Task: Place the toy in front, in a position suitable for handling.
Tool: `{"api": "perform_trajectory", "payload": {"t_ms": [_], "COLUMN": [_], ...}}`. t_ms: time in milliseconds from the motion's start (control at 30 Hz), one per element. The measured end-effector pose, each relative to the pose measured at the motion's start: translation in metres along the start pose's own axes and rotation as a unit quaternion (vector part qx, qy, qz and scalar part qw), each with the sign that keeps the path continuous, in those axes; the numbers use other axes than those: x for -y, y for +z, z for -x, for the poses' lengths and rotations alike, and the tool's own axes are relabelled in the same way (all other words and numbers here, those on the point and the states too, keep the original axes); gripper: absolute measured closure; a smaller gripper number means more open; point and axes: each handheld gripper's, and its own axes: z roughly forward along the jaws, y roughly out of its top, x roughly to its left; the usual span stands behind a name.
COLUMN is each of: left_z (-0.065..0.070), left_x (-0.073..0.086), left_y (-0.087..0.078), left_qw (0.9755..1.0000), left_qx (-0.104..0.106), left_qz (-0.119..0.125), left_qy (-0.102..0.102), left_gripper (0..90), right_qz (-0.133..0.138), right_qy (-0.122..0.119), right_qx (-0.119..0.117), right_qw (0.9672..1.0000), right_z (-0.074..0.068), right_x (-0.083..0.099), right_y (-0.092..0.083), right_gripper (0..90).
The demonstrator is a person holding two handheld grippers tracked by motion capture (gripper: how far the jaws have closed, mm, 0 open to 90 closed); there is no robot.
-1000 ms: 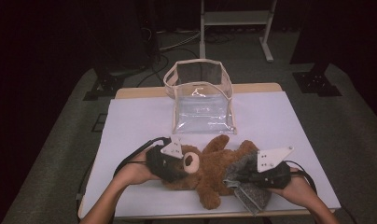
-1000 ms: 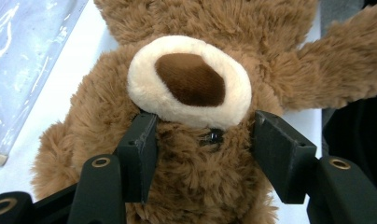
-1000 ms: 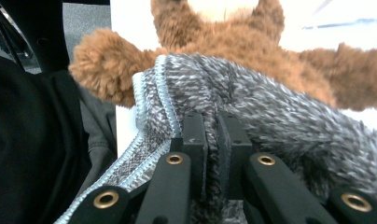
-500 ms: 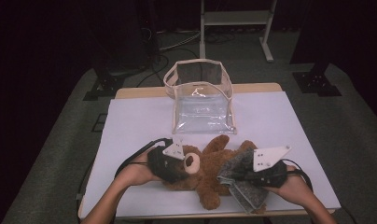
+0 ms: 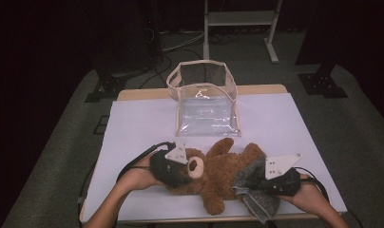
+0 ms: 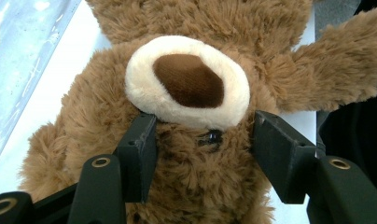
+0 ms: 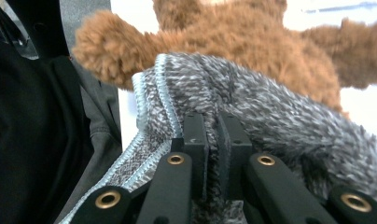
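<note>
A brown teddy bear lies on its back near the front of the table, head to the left. My left gripper has its jaws on either side of the bear's head, just under the cream muzzle, with the pads pressed into the fur. A grey knitted cloth covers the bear's lower body. My right gripper is shut on a fold of this grey cloth, its jaws nearly touching. One furry paw shows beyond the cloth.
A clear plastic bag with a beige rim stands open behind the bear at mid-table. The white table top extends left and right of it. A metal stand and cables sit on the dark floor beyond.
</note>
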Motion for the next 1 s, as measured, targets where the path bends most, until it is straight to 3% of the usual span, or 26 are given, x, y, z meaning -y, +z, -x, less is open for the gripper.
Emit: {"api": "perform_trajectory", "payload": {"t_ms": [133, 200, 333, 467, 600, 733, 867, 1000], "left_z": [0.002, 0.002, 0.003, 0.003, 0.004, 0.004, 0.005, 0.007], "left_x": [0.002, 0.002, 0.002, 0.0, 0.0, 0.0, 0.001, -0.002], "left_y": [-0.001, -0.001, -0.001, -0.001, -0.001, -0.001, -0.002, -0.007], "left_qw": [1.0, 1.0, 1.0, 1.0, 1.0, 0.9999, 1.0, 0.9998], "left_qx": [0.001, 0.001, 0.001, 0.0, 0.0, 0.001, 0.003, -0.003], "left_qz": [0.001, 0.002, 0.0, -0.005, -0.006, -0.009, -0.006, -0.002], "left_qy": [0.0, 0.0, 0.001, 0.005, 0.004, 0.006, 0.007, 0.017], "left_gripper": [41.3, 41.3, 41.0, 40.8, 40.9, 41.0, 41.0, 37.2], "right_qz": [0.024, 0.011, 0.03, 0.032, 0.031, 0.007, 0.004, 0.006], "right_qy": [-0.012, -0.021, 0.0, 0.014, 0.027, 0.018, 0.018, 0.018], "right_qx": [0.001, 0.005, 0.004, 0.015, 0.01, 0.018, 0.014, 0.006], "right_qw": [0.9996, 0.9997, 0.9995, 0.9993, 0.9991, 0.9997, 0.9997, 0.9998], "right_z": [0.001, 0.002, 0.004, 0.006, 0.011, 0.015, 0.017, 0.013], "right_x": [-0.017, -0.02, -0.015, -0.011, -0.014, -0.015, -0.012, -0.005], "right_y": [0.001, 0.007, 0.002, -0.009, -0.009, 0.01, 0.018, 0.021], "right_gripper": [82.5, 79.2, 63.8, 56.0, 49.3, 52.3, 69.0, 75.5]}}
